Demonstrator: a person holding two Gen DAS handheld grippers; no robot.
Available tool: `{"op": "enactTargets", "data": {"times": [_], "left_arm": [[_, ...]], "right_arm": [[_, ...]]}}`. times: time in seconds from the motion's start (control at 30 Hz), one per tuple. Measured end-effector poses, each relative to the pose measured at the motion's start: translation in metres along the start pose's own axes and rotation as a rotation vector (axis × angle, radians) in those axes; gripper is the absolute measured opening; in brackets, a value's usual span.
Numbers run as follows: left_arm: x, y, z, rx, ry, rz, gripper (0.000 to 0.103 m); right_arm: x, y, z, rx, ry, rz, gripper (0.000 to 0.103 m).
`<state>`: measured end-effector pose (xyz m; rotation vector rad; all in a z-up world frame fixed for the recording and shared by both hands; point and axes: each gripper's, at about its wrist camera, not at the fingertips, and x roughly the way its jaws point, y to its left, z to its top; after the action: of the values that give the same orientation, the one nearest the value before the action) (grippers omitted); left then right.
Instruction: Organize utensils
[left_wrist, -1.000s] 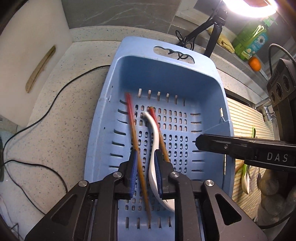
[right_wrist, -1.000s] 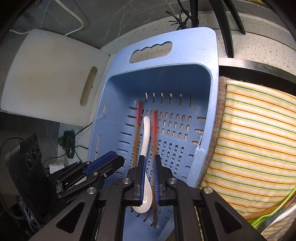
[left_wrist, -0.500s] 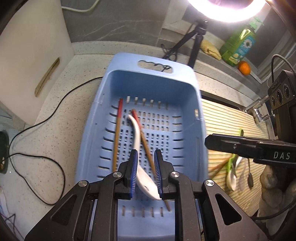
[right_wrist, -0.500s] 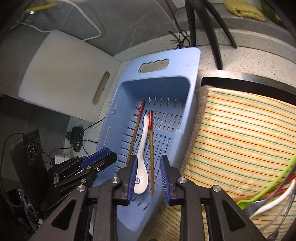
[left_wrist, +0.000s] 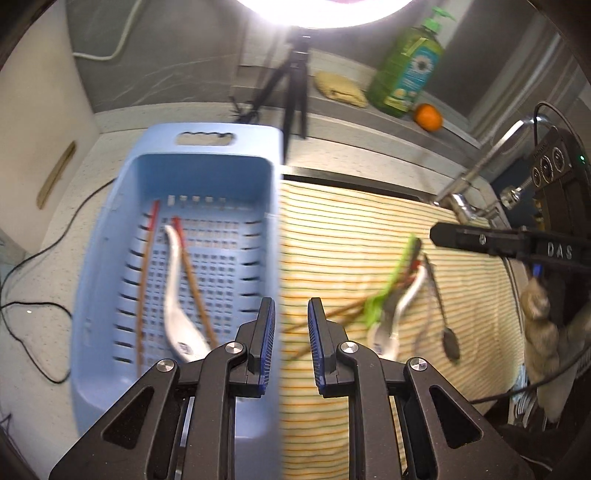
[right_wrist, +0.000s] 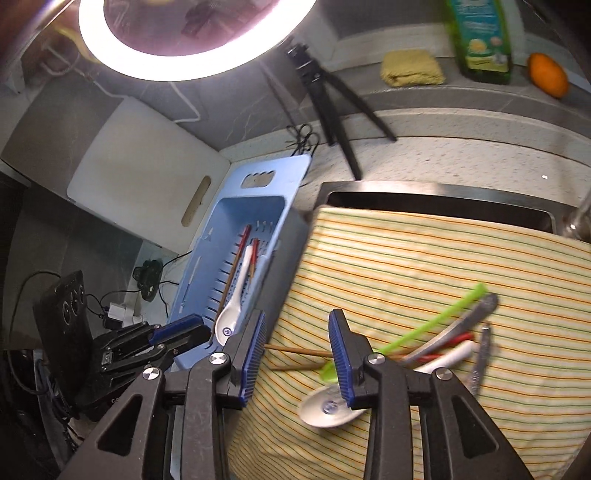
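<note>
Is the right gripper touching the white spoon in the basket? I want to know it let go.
Apart. In the right wrist view the right gripper, jaws opening and empty, is clear of the white spoon in the blue basket.

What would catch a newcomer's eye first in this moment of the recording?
The glaring ring light overhead, then the blue basket on the counter's left side holding a white spoon between two chopsticks. To its right, a striped cloth carries a loose heap of utensils.

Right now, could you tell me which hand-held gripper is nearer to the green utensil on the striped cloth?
Right. The right hand-held gripper hangs directly over the green utensil; the left hand-held gripper is off beside the blue basket.
</note>
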<state>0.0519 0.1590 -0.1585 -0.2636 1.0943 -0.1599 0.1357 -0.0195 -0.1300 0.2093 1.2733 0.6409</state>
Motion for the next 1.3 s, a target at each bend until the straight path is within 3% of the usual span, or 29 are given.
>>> {"op": "enactTargets", "data": {"times": [0.3, 0.73, 0.9, 1.17, 1.3], "left_arm": [[0.001, -0.059, -0.019, 0.054, 0.012, -0.022, 0.016], [0.028, -0.136, -0.066, 0.078, 0.051, -0.064, 0.016], [0.043, -0.164, -0.086, 0.064, 0.079, -0.104, 0.024], [0.068, -0.197, -0.102, 0.084, 0.106, -0.065, 0.024], [0.075, -0.204, -0.103, 0.099, 0.102, -0.033, 0.033]], "right_arm": [[-0.049, -0.051, -0.01, -0.008, -0.06, -0.032, 0.035], [-0.055, -0.119, -0.029, 0.013, 0.127, 0.06, 0.035], [-0.041, -0.133, -0.038, 0.032, 0.207, 0.111, 0.035], [-0.013, -0.14, -0.049, 0.022, 0.301, 0.188, 0.035], [-0.001, -0.147, -0.051, 0.039, 0.329, 0.195, 0.034]]}}
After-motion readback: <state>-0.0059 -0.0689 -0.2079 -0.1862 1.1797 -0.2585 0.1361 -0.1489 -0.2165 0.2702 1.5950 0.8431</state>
